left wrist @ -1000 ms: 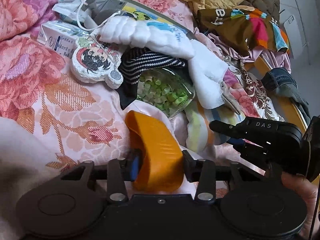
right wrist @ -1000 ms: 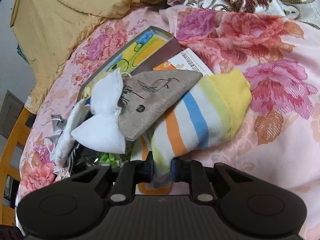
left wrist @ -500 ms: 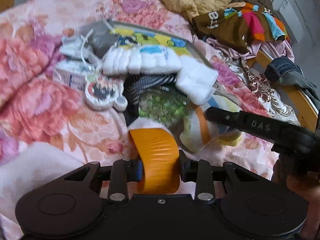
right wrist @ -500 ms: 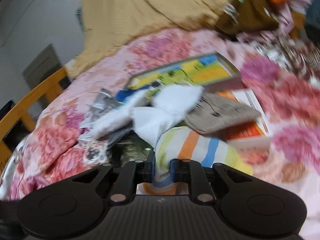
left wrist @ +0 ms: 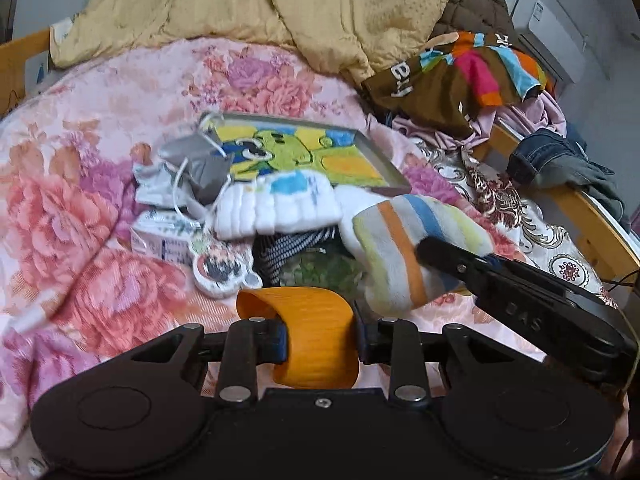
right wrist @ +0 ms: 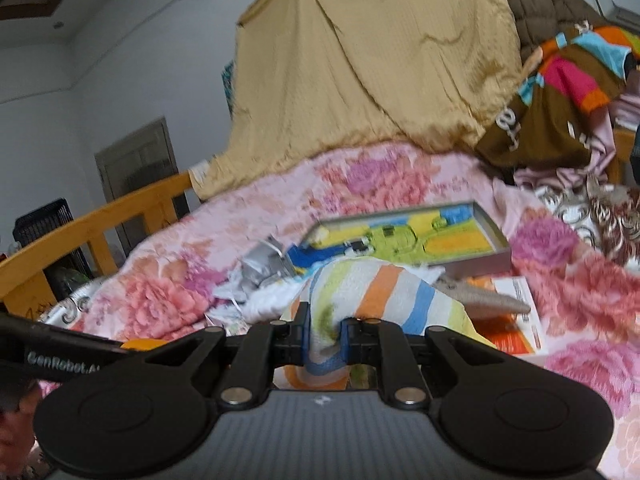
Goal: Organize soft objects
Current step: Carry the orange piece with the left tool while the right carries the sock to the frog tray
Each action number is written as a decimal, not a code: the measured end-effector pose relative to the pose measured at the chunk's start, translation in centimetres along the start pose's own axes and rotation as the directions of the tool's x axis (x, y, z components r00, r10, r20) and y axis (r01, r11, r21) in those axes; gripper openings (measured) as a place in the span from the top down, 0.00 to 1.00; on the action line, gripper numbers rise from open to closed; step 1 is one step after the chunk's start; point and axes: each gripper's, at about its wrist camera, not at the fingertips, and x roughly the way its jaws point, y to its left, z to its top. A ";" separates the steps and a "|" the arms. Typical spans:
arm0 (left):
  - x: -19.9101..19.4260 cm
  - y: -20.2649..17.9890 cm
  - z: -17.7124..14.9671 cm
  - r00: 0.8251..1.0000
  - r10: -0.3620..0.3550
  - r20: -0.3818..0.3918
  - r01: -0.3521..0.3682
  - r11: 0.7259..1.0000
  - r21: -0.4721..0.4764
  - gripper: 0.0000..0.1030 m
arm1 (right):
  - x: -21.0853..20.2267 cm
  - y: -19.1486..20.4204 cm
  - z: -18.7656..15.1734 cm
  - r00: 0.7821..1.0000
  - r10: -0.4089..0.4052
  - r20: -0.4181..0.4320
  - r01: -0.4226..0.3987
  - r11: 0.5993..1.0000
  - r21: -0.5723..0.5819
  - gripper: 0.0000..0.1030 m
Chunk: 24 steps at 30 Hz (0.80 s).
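My left gripper (left wrist: 320, 336) is shut on an orange curled soft piece (left wrist: 308, 336) and holds it above the floral bedspread. My right gripper (right wrist: 324, 340) is shut on a striped sock (right wrist: 380, 292) with orange, blue and yellow bands, lifted off the pile. The sock also shows in the left wrist view (left wrist: 404, 248), with the right gripper (left wrist: 424, 246) reaching in from the right. A white padded cloth (left wrist: 276, 208), a black-and-white striped cloth (left wrist: 288, 248) and a beige pouch (right wrist: 476, 296) lie in the pile.
A picture box (left wrist: 304, 152) with a green cartoon, a grey mask with cords (left wrist: 200, 164), a small carton (left wrist: 164, 236), a cartoon badge (left wrist: 220, 268) and an orange-white booklet (right wrist: 512, 320) lie on the bed. A yellow quilt (left wrist: 260, 8) and clothes (left wrist: 460, 80) pile behind. A wooden rail (right wrist: 92, 216) edges the bed.
Both grippers have risen and pulled back from the pile. The striped sock has come up off the bed in the right gripper. The orange piece stays held in the left.
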 end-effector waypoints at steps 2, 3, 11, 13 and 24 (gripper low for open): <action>-0.3 -0.2 0.5 1.000 0.008 0.009 -0.008 1.000 0.016 0.69 | -0.4 0.0 0.1 1.000 0.004 0.024 -0.004 1.000 -0.004 0.85; -0.5 -0.2 0.8 1.000 0.013 0.012 -0.013 1.000 0.023 0.69 | -0.5 0.0 0.2 0.999 0.006 0.034 -0.006 1.000 -0.005 0.85; -0.7 -1.0 3.1 0.999 0.023 0.035 -0.027 0.995 0.092 0.69 | -1.2 -0.3 0.5 0.997 0.003 0.076 -0.003 1.000 -0.004 0.85; -0.6 -1.1 3.8 0.999 0.019 0.038 -0.023 0.994 0.105 0.69 | -1.2 -0.3 0.5 0.997 -0.001 0.082 0.001 1.000 -0.004 0.85; 1.8 -1.1 7.1 0.993 -0.056 0.104 0.048 0.996 0.075 0.69 | -1.3 -2.0 1.9 0.994 -0.012 0.106 0.005 0.998 0.069 0.85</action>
